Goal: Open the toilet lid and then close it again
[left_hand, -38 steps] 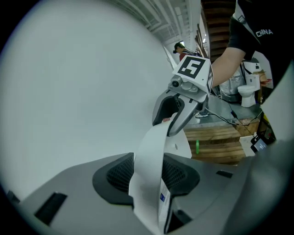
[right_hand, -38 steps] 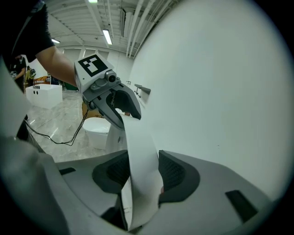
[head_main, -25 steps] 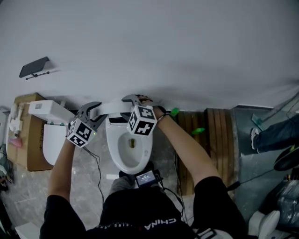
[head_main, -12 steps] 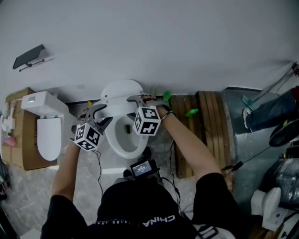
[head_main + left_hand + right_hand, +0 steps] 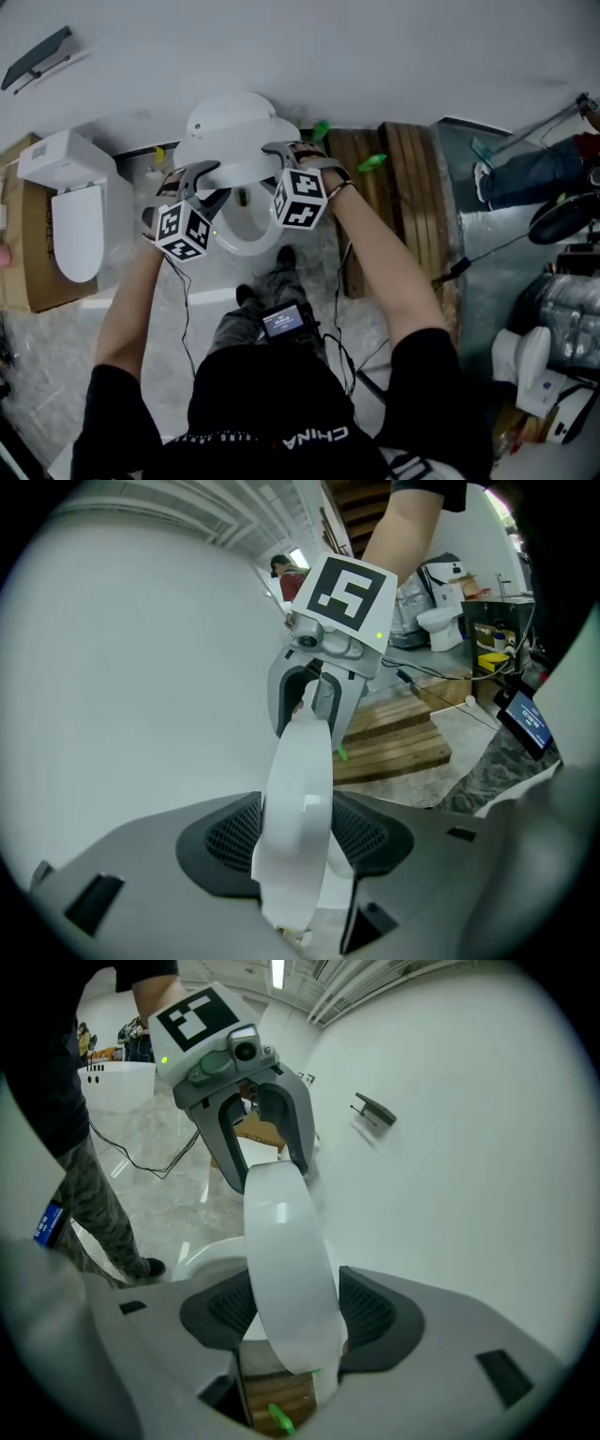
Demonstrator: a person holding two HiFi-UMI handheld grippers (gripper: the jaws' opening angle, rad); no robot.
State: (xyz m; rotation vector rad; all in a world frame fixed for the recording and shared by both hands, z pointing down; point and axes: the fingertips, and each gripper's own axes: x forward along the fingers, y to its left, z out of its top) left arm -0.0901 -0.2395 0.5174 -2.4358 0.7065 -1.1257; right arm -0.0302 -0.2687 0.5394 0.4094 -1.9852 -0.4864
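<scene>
White wall behind: white oval plastic toilet lid [image 5: 230, 127] tilts half-down, long axis toward me; my left gripper [image 5: 210, 178] and right gripper [image 5: 277, 159] pinch its rim, jaws just widened.

A grey marbled tile floor [image 5: 56, 366] runs up to a white wall. A white toilet [image 5: 246, 248] stands on it against that wall. To the left, a second white toilet [image 5: 75, 225] stands against a brown cardboard box [image 5: 19, 272]. To the right lies a wooden pallet [image 5: 403, 187], with a dark cable [image 5: 457, 269] trailing beyond it. A person's dark shoes [image 5: 246, 295] stand before the first toilet. A third white toilet [image 5: 525, 361] sits far right.
</scene>
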